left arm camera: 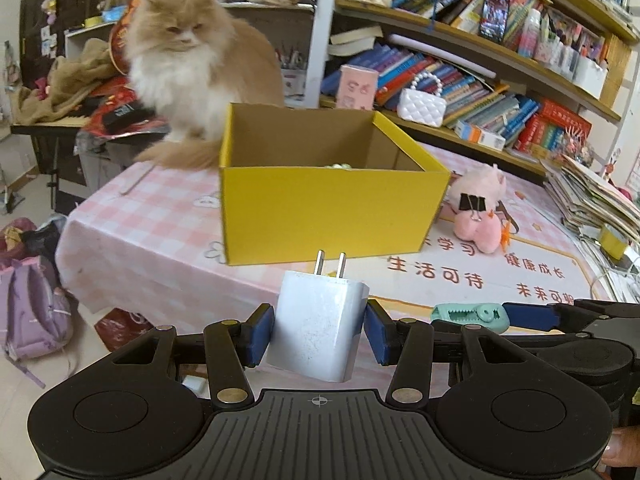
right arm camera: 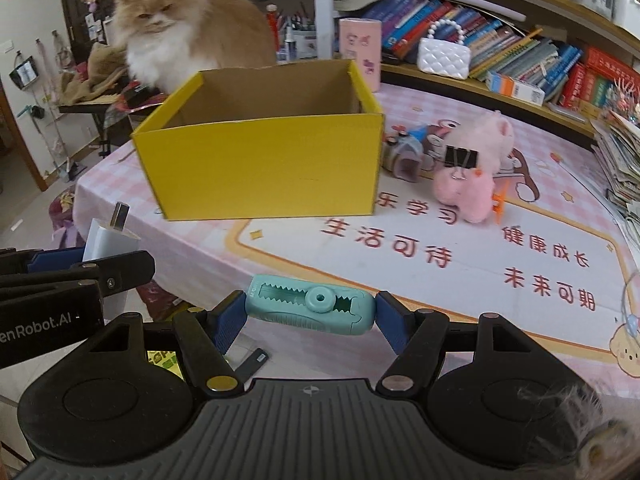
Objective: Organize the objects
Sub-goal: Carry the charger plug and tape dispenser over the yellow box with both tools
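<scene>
My left gripper [left arm camera: 318,330] is shut on a white plug charger [left arm camera: 316,328], prongs pointing up, held in front of the open yellow box [left arm camera: 328,208]. My right gripper [right arm camera: 306,314] is shut on a teal correction-tape dispenser [right arm camera: 310,309], held crosswise above the table's near edge; it also shows in the left wrist view [left arm camera: 470,317]. The yellow box [right arm camera: 260,164] stands on the pink table mat ahead. The charger [right arm camera: 108,244] and left gripper [right arm camera: 92,256] show at the far left of the right wrist view.
A fluffy orange-and-white cat [left arm camera: 192,68] sits behind the box. A pink plush toy [right arm camera: 476,168] with a black binder clip [right arm camera: 461,158] lies right of the box, beside small toys [right arm camera: 408,152]. Bookshelves [left arm camera: 480,64] line the back; stacked papers [left arm camera: 592,196] at right.
</scene>
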A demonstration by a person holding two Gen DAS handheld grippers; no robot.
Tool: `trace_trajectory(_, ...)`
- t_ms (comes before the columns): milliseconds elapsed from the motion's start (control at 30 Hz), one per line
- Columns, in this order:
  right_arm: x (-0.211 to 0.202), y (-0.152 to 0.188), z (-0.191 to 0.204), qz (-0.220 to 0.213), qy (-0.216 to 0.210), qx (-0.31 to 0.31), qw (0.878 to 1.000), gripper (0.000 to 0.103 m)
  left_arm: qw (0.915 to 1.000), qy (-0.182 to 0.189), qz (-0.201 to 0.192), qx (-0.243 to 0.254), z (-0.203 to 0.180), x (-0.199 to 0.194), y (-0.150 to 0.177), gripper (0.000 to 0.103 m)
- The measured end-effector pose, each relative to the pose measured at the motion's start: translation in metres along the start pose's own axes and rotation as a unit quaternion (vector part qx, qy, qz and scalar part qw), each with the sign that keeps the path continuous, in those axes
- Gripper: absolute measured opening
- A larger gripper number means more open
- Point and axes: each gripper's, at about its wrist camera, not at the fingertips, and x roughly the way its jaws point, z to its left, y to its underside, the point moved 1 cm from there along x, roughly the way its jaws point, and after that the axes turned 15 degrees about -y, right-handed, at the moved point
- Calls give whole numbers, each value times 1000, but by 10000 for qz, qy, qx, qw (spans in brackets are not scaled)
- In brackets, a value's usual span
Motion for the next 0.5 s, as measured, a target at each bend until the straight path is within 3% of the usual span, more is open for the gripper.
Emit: trace_trajectory(500, 1, -2, 35, -122, 37, -112, 9999, 68, 9995, -6, -281, -114, 35, -14, -1, 47)
